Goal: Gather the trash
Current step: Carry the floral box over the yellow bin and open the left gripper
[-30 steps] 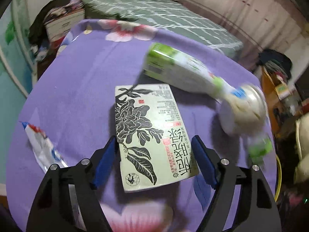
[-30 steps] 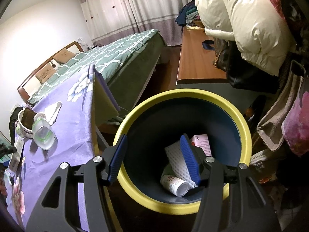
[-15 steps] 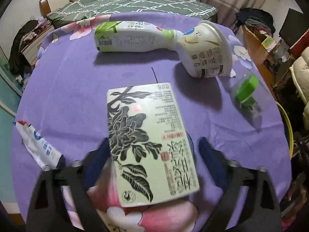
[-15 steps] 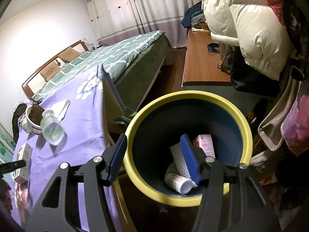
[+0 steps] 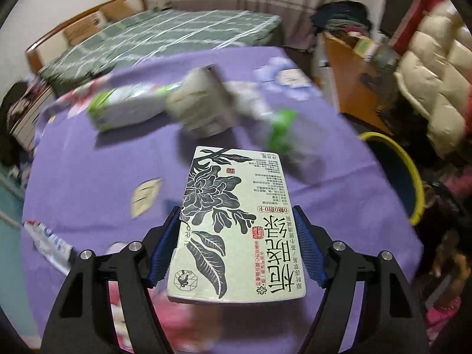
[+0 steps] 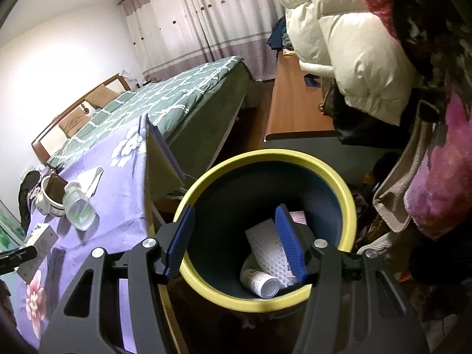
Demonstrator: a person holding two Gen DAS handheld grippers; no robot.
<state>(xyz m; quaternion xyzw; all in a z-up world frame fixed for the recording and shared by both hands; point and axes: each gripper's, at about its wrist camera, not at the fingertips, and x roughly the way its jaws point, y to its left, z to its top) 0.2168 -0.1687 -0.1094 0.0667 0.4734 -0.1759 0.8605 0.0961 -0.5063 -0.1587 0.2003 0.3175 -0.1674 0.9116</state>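
Note:
My left gripper (image 5: 237,227) is shut on a flat green tea box (image 5: 236,224) with a black flower print and holds it above the purple floral tablecloth (image 5: 94,171). The box also shows in the right wrist view (image 6: 39,240), at the far left. My right gripper (image 6: 234,228) is open and empty above the dark bin with a yellow rim (image 6: 265,156). Inside the bin lie a white foam sheet (image 6: 265,244), a small white bottle (image 6: 261,281) and a pink carton (image 6: 298,216). The bin also shows at the right in the left wrist view (image 5: 410,177).
On the table lie a green-and-white bottle (image 5: 126,107), a paper bowl (image 5: 203,103), a clear cup with a green lid (image 5: 283,132), a white wrapper (image 5: 47,242) and a tissue (image 6: 91,178). A bed (image 6: 165,100) stands behind; a wooden desk (image 6: 295,100) and hanging coats are to the right.
My left gripper has closed on the tea box, lifted it off the table and swung right toward the bin. My right gripper stays open over the bin, shifting slightly.

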